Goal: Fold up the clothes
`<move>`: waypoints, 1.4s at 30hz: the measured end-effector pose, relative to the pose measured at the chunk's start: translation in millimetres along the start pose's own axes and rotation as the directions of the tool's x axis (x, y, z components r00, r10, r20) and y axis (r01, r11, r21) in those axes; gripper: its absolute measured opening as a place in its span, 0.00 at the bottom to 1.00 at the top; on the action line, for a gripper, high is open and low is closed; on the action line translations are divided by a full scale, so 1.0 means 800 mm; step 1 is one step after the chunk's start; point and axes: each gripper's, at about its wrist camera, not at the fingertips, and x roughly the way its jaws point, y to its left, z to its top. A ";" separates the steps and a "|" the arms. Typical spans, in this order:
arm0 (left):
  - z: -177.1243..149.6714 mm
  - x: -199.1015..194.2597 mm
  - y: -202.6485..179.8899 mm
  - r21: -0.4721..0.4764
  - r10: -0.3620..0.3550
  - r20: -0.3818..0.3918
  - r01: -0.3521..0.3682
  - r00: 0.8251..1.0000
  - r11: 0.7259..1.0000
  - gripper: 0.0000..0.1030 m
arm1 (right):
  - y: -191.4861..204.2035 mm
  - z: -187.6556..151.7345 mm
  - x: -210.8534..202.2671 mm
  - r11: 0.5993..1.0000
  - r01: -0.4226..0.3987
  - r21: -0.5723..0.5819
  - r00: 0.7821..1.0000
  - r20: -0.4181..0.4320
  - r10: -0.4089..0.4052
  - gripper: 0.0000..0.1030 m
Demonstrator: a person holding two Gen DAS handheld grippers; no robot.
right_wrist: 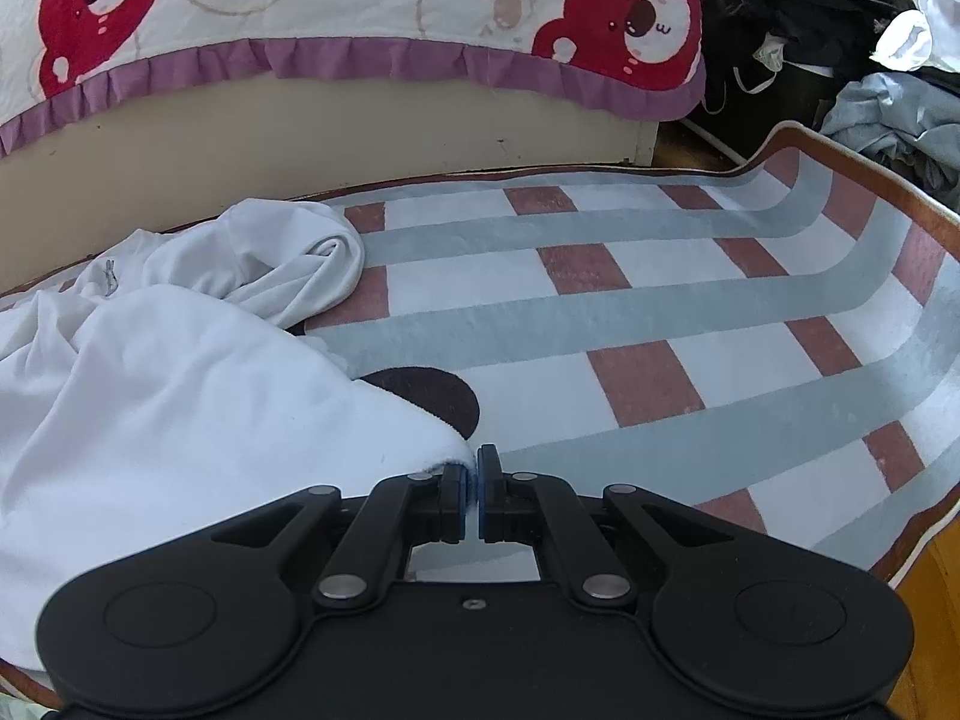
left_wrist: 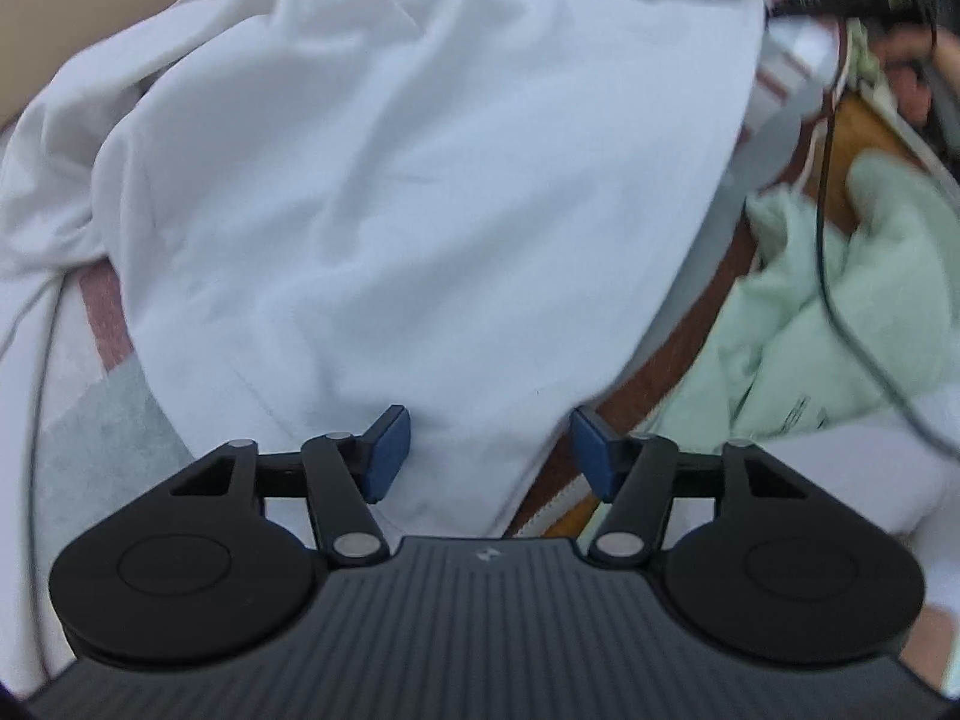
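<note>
My right tongs (right_wrist: 472,483) pinch the corner of the white shirt (right_wrist: 150,372), prob to pull it flat on the striped rug (right_wrist: 690,312). Left tongs (left_wrist: 489,450) spread wide above its hem. Shirt's rumpled, sleeve bunched at the rug's far edge; green cloth (left_wrist: 840,312) beside the rug.

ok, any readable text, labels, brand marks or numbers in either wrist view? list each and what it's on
No legible words or numbers in either view.
Small lightning-style logo on the left hand-held gripper body: a symbol, not text.
Dark printed marks on the mint green garment: too blurred to read.
Small grey mark on the white garment: too small to read.
Red bear faces on the bedspread: pictures only, no lettering.
</note>
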 end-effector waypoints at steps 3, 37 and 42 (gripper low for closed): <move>-0.001 -0.012 0.025 -0.112 -0.041 0.045 0.046 0.998 0.993 0.51 | -0.001 0.000 0.007 1.000 -0.004 -0.022 1.000 -0.014 0.004 0.02; 0.005 -0.117 0.056 -0.476 0.421 0.406 -0.206 0.811 0.855 0.02 | 0.010 -0.032 0.038 0.995 -0.098 -0.035 0.992 -0.078 0.095 0.47; 0.003 -0.122 0.064 -0.486 0.407 0.421 -0.177 0.811 0.856 0.02 | 0.032 -0.046 0.054 0.986 -0.145 -0.079 0.985 -0.109 0.137 0.41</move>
